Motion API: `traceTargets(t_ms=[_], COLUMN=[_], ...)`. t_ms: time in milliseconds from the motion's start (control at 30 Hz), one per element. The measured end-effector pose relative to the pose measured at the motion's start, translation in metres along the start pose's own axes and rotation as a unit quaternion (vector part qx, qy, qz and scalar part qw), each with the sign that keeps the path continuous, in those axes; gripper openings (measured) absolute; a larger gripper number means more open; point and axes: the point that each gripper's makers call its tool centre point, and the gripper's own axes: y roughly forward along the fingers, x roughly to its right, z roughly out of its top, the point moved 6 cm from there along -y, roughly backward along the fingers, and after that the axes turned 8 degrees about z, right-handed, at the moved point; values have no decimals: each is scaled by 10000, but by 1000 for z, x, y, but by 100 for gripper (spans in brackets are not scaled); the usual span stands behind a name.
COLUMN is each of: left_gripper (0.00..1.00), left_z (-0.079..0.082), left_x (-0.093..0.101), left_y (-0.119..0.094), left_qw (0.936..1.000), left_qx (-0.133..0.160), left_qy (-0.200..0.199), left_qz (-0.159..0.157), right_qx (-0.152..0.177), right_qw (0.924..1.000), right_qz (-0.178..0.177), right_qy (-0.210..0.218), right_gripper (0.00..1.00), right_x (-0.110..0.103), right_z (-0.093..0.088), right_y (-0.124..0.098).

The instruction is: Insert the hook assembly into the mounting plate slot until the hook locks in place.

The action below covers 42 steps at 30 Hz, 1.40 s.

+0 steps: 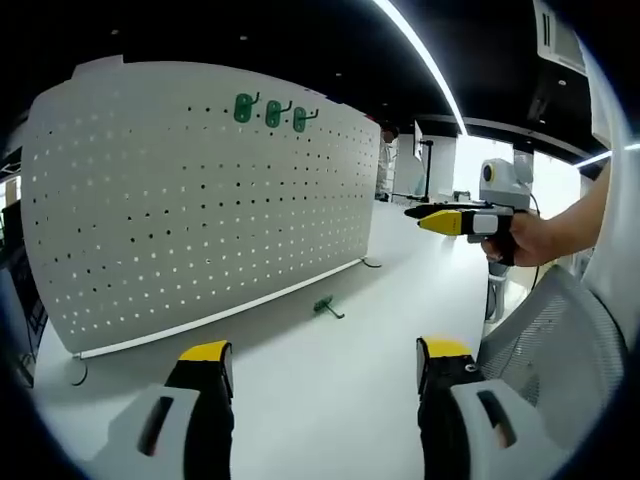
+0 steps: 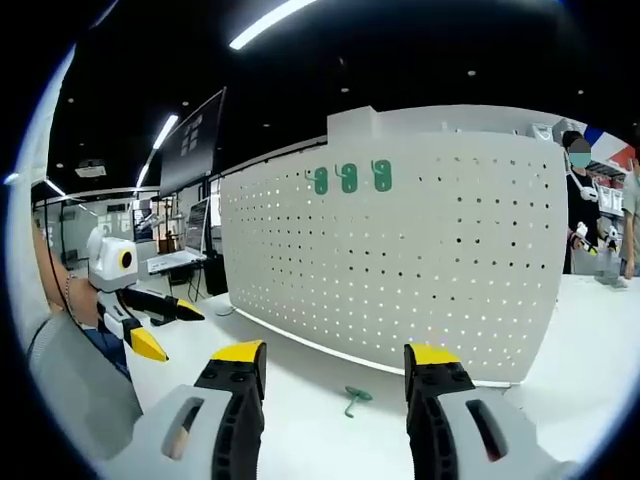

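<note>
My left gripper (image 1: 325, 365) hangs over the white table (image 1: 330, 400) with its jaws wide and empty; my right gripper (image 2: 335, 370) is spread just as wide, holding nothing. A loose green hook (image 1: 326, 307) lies on the table just before the white pegboard (image 1: 200, 200), where three green hooks (image 1: 273, 112) hang near the top.

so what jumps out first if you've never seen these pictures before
The big white pegboard standing upright on the white table dominates both views, with three green hooks hung in a row near its top edge. A single loose green hook lies on the table just in front of the board's foot. Both sets of yellow-tipped tongs, left and right, are open and hold nothing.
</note>
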Motion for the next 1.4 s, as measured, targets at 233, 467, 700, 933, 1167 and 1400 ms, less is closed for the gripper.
traceTargets(t_ms=[233, 467, 700, 933, 1167, 1400], left_gripper=[77, 77, 76, 76, 76, 76], left_z=[-3, -7, -7, 7, 27, 43], left_x=[-1, -2, -2, -3, -2, 8], left_y=[-4, -4, -2, 10, 35, 62], left_qw=[10000, 9999, 9999, 9999, 9982, 9944], left_qx=[-45, -104, -137, -69, -43, -68], left_qy=[-4, -13, -17, 99, 442, 733], left_qz=[33, 38, 26, -97, -396, -753], right_qx=[-280, -609, -704, -775, -855, -879], right_qw=[9996, 9979, 9969, 9962, 9956, 9952], right_qz=[-17, 46, 31, 41, 40, -12], right_qy=[-7, 214, 357, 389, 383, 420], right_gripper=[54, 55, 55, 55, 55, 55], right_x=[-1, -2, -1, -1, -2, 0], right_z=[-12, -28, -33, -36, -37, -38], right_y=[-8, -10, -9, -9, -9, -11])
